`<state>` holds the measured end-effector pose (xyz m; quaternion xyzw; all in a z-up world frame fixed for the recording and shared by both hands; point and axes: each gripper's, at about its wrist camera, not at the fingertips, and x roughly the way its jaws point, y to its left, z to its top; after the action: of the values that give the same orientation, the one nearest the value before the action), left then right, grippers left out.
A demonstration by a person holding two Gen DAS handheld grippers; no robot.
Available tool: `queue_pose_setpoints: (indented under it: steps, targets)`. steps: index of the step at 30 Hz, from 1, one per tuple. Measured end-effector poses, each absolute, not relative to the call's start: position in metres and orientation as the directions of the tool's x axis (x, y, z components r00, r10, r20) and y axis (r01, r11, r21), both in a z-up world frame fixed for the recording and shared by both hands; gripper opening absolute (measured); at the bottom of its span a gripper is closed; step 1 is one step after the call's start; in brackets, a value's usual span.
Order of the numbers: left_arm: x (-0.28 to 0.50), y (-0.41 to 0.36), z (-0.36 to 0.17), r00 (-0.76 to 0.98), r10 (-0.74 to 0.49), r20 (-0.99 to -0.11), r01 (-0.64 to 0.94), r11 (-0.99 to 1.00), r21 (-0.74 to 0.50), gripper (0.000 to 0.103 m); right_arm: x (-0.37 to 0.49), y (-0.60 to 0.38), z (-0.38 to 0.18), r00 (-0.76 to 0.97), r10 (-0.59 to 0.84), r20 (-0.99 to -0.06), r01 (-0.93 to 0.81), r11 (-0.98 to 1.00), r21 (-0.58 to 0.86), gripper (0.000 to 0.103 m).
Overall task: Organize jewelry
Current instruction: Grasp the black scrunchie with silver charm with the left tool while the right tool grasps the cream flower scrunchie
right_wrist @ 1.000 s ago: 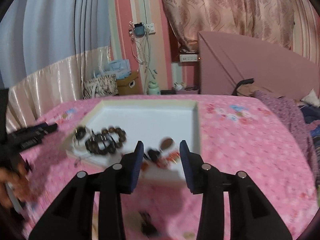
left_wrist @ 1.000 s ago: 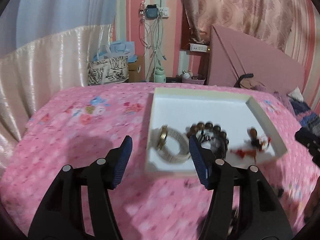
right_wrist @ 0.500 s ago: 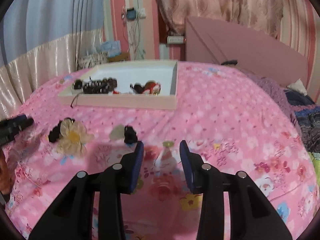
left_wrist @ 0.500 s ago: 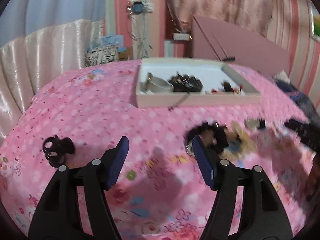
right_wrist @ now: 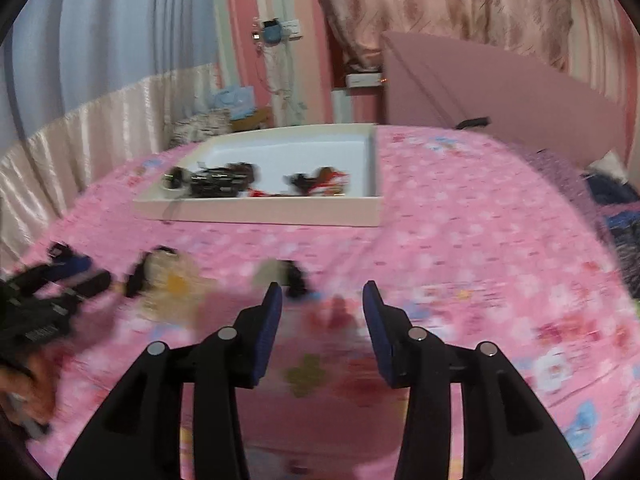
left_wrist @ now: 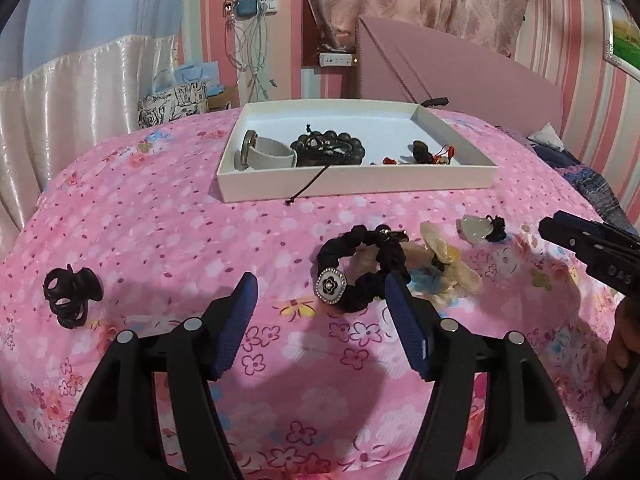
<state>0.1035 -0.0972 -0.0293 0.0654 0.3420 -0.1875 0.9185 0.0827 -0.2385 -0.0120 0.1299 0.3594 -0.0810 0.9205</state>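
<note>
A white tray on the pink bedspread holds a watch, a dark bead bracelet and small red-and-dark pieces. A black scrunchie with a square charm lies just ahead of my open, empty left gripper. A cream flower clip, a pale stone pendant and a black claw clip lie loose on the bed. My right gripper is open and empty; the blurred pendant lies just beyond its left finger. The tray is farther back.
A pink headboard and striped wall stand behind the bed. A patterned bag and hanging cables are at the back left. The right gripper shows at the right edge of the left wrist view. Dark bedding lies at the right.
Both grippers have pulled back from the tray and come down low over the bed near the loose pieces. The right wrist view is blurred with motion. Both stay open.
</note>
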Motion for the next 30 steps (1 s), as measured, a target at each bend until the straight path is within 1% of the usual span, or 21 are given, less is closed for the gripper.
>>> queue_pose_setpoints:
  steps: [3,7,13,19,20,21,23,24,26,30]
  targets:
    - [0.105,-0.09,-0.028,0.698,-0.298,-0.652,0.371,0.928,-0.027,0.066,0.094,-0.213,-0.012,0.732,0.019,-0.681,0.169,0.963,0.209,0.042]
    - [0.107,-0.085,-0.028,0.703,-0.276,-0.655,0.356,0.934,-0.011,0.066,0.109,-0.18,-0.015,0.72,0.086,-0.688,0.094,0.971,0.22,0.042]
    - [0.11,-0.079,-0.029,0.694,-0.285,-0.661,0.352,0.935,-0.033,0.066,0.128,-0.157,-0.022,0.69,0.105,-0.716,0.065,0.976,0.206,0.042]
    - [0.11,-0.085,-0.031,0.687,-0.292,-0.666,0.373,0.927,-0.021,0.067,0.142,-0.157,-0.033,0.647,0.098,-0.756,0.082,0.977,0.197,0.041]
    - [0.11,-0.087,-0.031,0.684,-0.294,-0.668,0.377,0.926,-0.021,0.067,0.145,-0.157,-0.036,0.636,0.102,-0.765,0.082,0.977,0.198,0.039]
    - [0.11,-0.089,-0.031,0.68,-0.296,-0.67,0.383,0.924,-0.02,0.067,0.147,-0.158,-0.039,0.621,0.109,-0.776,0.082,0.976,0.202,0.028]
    - [0.11,-0.093,-0.031,0.679,-0.299,-0.671,0.389,0.921,-0.017,0.067,0.149,-0.159,-0.041,0.61,0.112,-0.785,0.088,0.974,0.207,0.021]
    - [0.11,-0.095,-0.031,0.677,-0.301,-0.672,0.394,0.919,-0.015,0.067,0.148,-0.16,-0.04,0.612,0.104,-0.784,0.089,0.976,0.2,0.019]
    - [0.11,-0.101,-0.031,0.672,-0.307,-0.674,0.409,0.913,-0.008,0.067,0.144,-0.163,-0.035,0.627,0.06,-0.777,0.11,0.98,0.165,0.019]
    - [0.108,-0.113,-0.031,0.66,-0.322,-0.679,0.435,0.901,-0.005,0.067,0.136,-0.18,-0.025,0.649,0.017,-0.761,0.143,0.979,0.144,0.019]
